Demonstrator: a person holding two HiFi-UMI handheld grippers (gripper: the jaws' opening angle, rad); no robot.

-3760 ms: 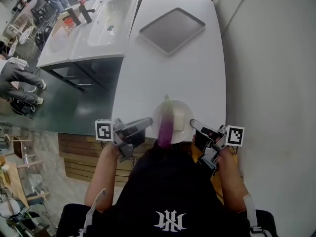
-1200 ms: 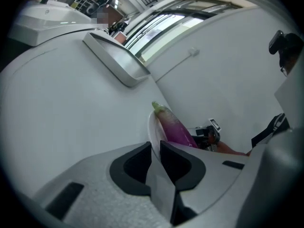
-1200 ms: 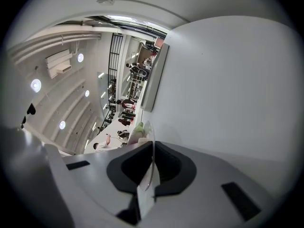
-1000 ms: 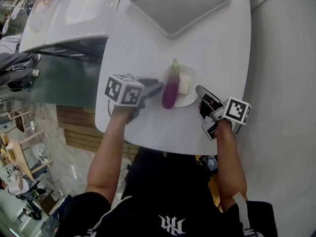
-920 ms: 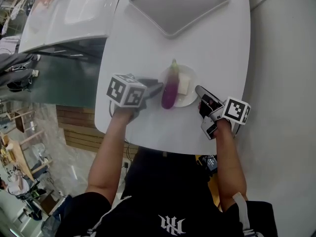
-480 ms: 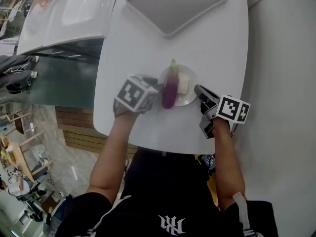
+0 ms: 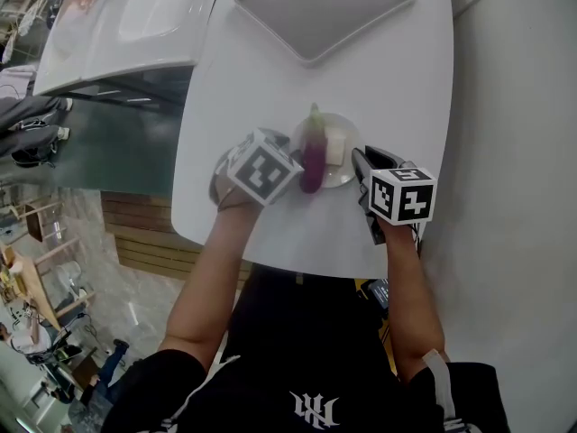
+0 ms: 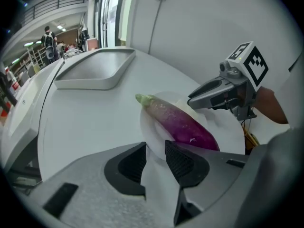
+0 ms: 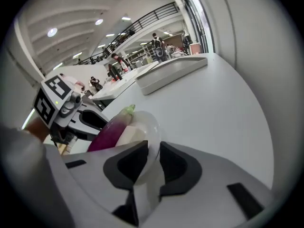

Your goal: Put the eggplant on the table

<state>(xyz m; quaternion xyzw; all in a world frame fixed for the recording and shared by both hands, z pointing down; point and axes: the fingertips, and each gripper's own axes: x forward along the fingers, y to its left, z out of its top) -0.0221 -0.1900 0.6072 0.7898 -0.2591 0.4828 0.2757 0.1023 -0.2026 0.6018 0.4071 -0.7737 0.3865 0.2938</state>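
A purple eggplant (image 7: 313, 156) with a green stem lies on a small white plate (image 7: 348, 175) near the table's front edge, beside a pale block (image 7: 335, 147). My left gripper (image 7: 290, 163) sits at the plate's left side, its marker cube covering most of it. In the left gripper view its jaws (image 8: 156, 151) stand slightly apart, with the plate's rim (image 8: 145, 127) in the gap and the eggplant (image 8: 180, 122) just beyond. My right gripper (image 7: 362, 164) is at the plate's right edge. Its jaws (image 9: 153, 151) have just been opening, the plate's rim (image 9: 153, 127) between them.
A grey tray (image 7: 325, 3) lies at the far end of the white table (image 7: 397, 88). A white sink unit (image 7: 135, 16) stands to the left, across a gap. The table's front edge (image 7: 270, 264) is close to the person's body.
Both grippers have rolled, so their marker cubes now face up. The left gripper has shifted right, closer to the plate. The eggplant and plate have not moved.
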